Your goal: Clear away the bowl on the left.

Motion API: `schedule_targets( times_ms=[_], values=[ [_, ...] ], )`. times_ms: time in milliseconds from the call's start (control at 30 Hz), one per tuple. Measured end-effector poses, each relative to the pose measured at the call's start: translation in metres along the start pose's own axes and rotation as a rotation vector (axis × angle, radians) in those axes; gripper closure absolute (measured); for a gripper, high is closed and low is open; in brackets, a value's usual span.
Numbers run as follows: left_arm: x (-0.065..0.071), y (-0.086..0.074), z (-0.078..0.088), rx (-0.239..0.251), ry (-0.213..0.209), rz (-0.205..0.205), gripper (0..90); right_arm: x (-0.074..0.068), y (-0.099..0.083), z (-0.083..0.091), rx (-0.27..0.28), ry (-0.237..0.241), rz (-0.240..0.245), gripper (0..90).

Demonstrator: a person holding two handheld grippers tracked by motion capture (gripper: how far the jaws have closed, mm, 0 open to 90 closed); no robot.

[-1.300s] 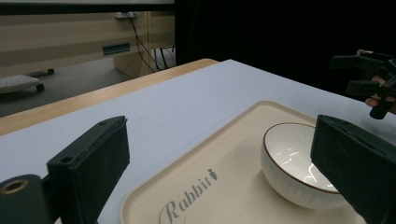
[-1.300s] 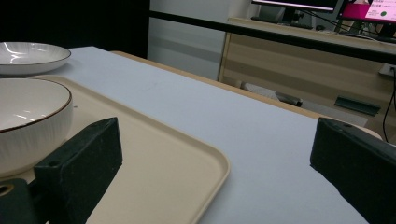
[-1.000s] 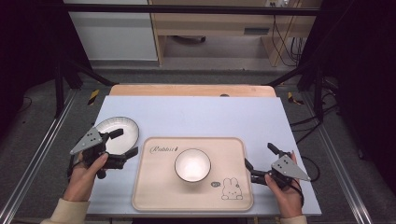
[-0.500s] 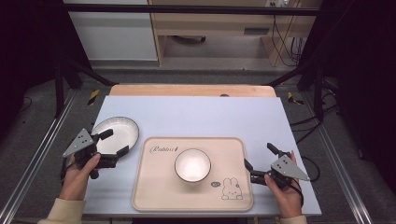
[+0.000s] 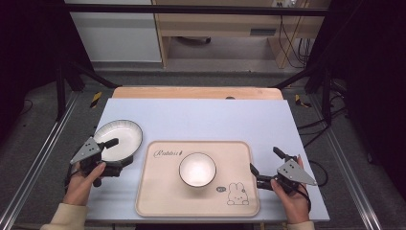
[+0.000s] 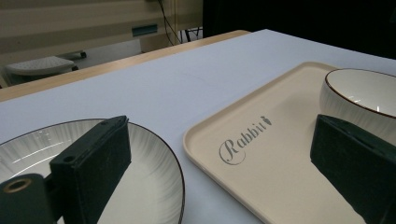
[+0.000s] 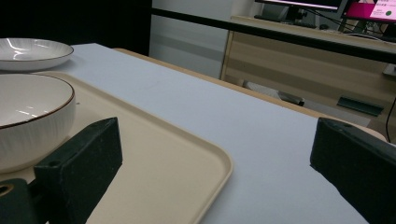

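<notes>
A pale blue surface [image 5: 201, 115] is seen from above, with a person's two hands coming in from the bottom edge, each holding a gripper.

At the far left, the left hand [image 5: 82, 178] holds the left gripper [image 5: 116, 154] at the near rim of a plate [image 5: 120, 136]. The plate is white with a thin dark rim and lies flat on the surface, just left of a tray. The gripper's jaws stand wide apart and hold nothing. In the left gripper view, one jaw hangs over the plate [image 6: 140, 186] and the other over the near left part of the tray [image 6: 280, 154]; whether either touches cannot be told.

In the middle lies the tray [image 5: 158, 201], cream-coloured, a rounded rectangle, with the word "Rabbit" [image 5: 167, 153] printed near its far left corner and a small rabbit drawing [image 5: 237, 194] near its near right corner. A white bowl [image 5: 197, 169] with a dark rim stands upright at the tray's centre, empty.

At the right, the right hand [image 5: 293, 201] holds the right gripper [image 5: 266, 161] just beside the tray's right edge. Its jaws are also spread wide and empty. In the right gripper view, one jaw sits above the tray's corner [image 7: 205, 163], near the bowl [image 7: 32, 116], and the other above bare surface [image 7: 261, 140].
</notes>
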State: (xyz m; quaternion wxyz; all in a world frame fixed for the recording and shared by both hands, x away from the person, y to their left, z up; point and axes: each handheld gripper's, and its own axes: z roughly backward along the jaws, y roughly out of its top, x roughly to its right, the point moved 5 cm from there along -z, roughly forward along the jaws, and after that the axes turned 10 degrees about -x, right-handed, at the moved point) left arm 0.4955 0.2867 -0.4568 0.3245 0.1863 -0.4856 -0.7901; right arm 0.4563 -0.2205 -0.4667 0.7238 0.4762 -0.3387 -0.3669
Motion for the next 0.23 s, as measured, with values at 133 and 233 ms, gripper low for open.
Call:
schedule_targets(
  times_ms=[133,233],
  values=[
    [0.0007,-0.0025,-0.0039,-0.025,-0.006,0.009,5.0,-0.0003,-0.0002,-0.0003,-0.001,0.002,0.001,2.5],
    [0.0014,-0.0020,-0.0044,-0.022,-0.005,0.016,5.0,-0.0003,0.0003,0.0000,0.000,0.002,-0.001,2.4]
  ],
)
